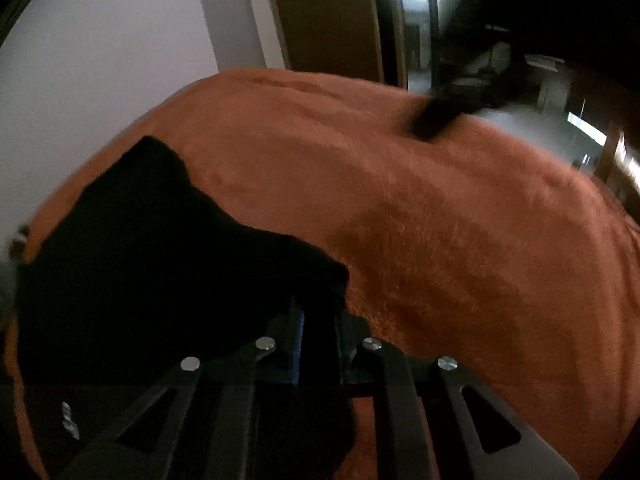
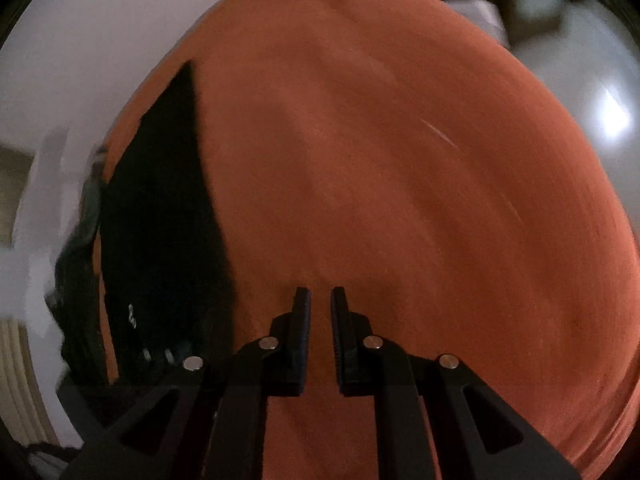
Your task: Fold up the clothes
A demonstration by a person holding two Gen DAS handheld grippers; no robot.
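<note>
A black garment point(image 1: 160, 264) is seen lying on the orange fleece-covered surface point(image 1: 460, 208), with its edge pinched between the pressed-together fingers of the left hand-held gripper point(image 1: 318, 320). In the right wrist view the same garment point(image 2: 160, 220) is found at the left of the surface point(image 2: 380, 160). The right hand-held gripper point(image 2: 320, 300) is held slightly spread with nothing between its fingers, above bare orange cloth.

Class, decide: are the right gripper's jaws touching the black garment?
Apart. The right wrist view shows the right gripper over bare orange cover, the black garment off to its side.
</note>
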